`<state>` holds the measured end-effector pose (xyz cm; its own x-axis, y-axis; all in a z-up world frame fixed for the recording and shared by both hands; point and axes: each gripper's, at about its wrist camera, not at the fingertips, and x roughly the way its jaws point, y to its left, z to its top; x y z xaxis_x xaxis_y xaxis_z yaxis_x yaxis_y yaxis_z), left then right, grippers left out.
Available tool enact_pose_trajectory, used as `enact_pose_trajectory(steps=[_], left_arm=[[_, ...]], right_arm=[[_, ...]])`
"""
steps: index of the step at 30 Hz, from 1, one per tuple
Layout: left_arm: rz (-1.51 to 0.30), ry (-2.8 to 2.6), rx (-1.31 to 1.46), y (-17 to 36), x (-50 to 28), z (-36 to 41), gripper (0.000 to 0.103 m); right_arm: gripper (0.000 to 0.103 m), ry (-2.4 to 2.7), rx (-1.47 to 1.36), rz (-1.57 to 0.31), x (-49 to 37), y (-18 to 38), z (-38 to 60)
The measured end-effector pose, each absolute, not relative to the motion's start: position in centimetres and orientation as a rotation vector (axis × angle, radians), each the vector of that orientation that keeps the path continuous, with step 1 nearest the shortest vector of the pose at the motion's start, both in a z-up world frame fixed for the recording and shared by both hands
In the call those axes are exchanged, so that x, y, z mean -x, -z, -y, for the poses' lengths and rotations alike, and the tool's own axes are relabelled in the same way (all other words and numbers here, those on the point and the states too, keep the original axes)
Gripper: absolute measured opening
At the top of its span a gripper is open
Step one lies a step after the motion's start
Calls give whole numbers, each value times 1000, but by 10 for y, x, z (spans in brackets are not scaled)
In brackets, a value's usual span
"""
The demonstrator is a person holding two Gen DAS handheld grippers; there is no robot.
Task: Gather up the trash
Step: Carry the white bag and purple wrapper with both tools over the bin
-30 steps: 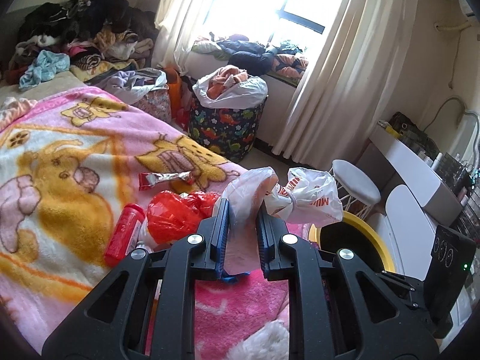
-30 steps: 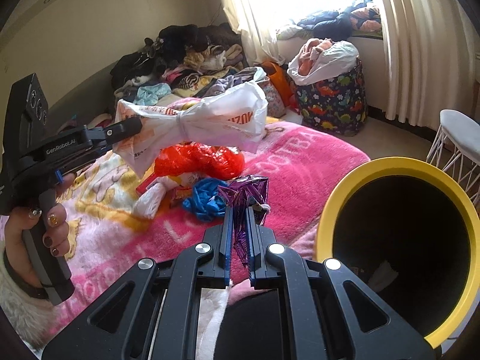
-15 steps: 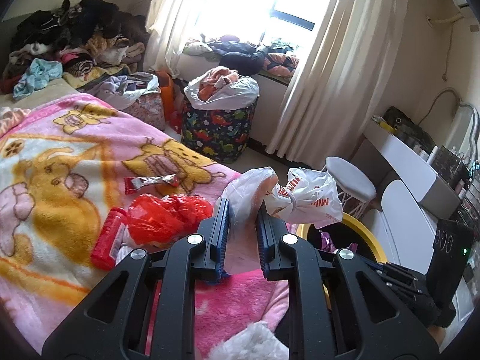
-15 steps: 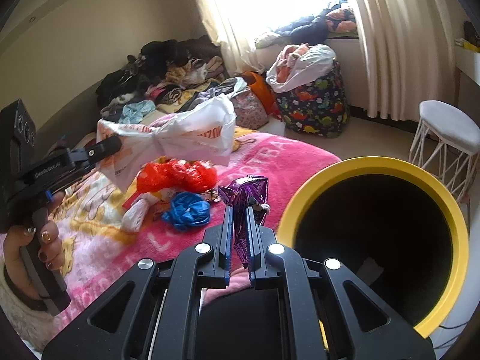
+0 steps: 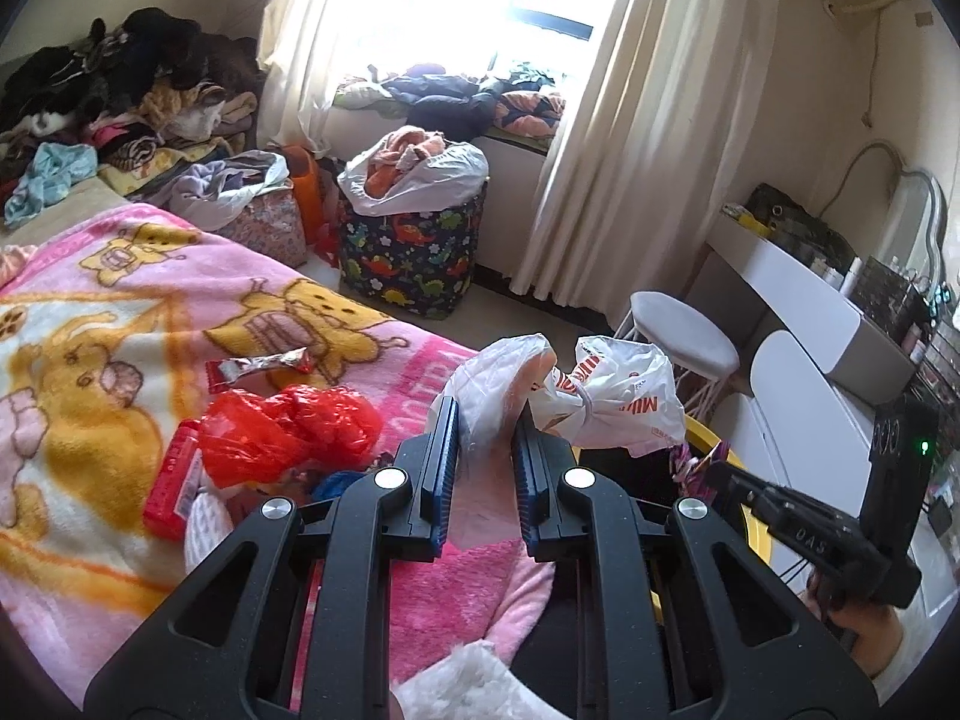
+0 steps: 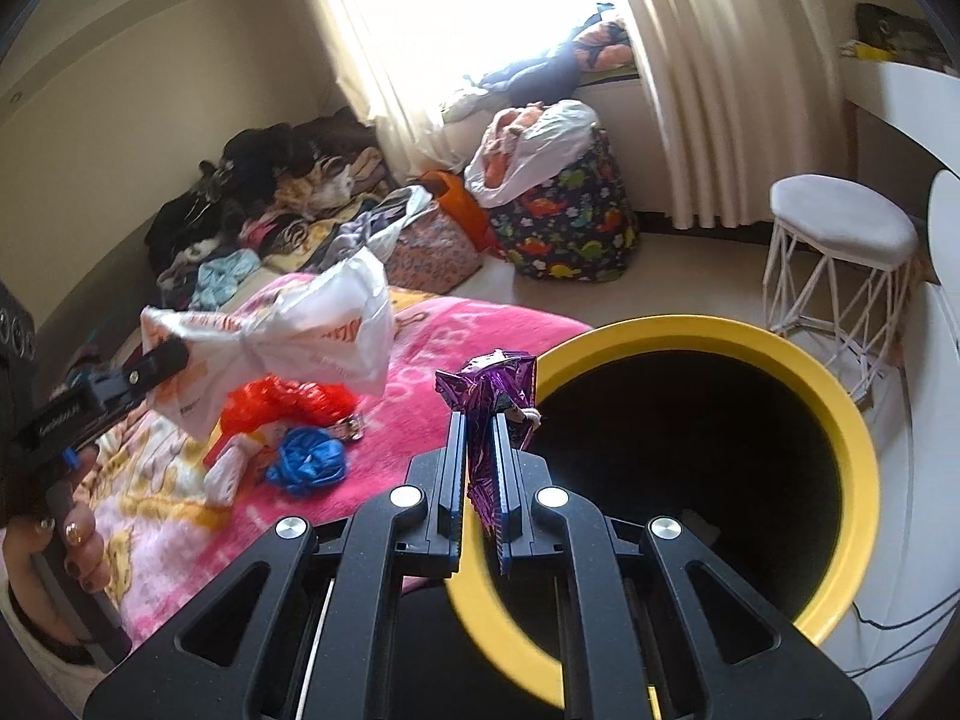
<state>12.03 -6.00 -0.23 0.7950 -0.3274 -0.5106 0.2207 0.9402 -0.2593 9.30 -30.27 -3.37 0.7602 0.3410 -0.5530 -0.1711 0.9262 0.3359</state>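
Note:
My left gripper [image 5: 483, 414] is shut on a knotted white plastic bag [image 5: 606, 399] and holds it above the bed's edge; the bag also shows in the right wrist view [image 6: 288, 339]. My right gripper [image 6: 480, 426] is shut on a crumpled purple wrapper [image 6: 489, 390] at the near rim of the yellow-rimmed black bin [image 6: 852, 420]. On the pink blanket [image 5: 90, 300] lie a red plastic bag [image 5: 282, 432], a red bottle [image 5: 171, 483], a red-silver wrapper [image 5: 258, 366] and a blue bag [image 6: 306, 459].
A white stool [image 6: 840, 228] stands beyond the bin. A dinosaur-print hamper [image 5: 411, 252] with a bag of clothes stands by the curtain. Clothes are piled at the far wall [image 5: 120, 90]. A white desk [image 5: 798, 294] is on the right.
Both grippers have moved right toward the bin with their loads. The purple wrapper has gone from over the blanket to the bin's rim.

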Motion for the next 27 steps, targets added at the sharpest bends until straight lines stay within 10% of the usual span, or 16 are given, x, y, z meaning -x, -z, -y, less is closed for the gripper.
enact_pose_trajectory(steps=[27], left_arm=[[-637,359,80,23,-118,114,12]], right_arm=[[8,-160,-357,-603,-91,39,358]])
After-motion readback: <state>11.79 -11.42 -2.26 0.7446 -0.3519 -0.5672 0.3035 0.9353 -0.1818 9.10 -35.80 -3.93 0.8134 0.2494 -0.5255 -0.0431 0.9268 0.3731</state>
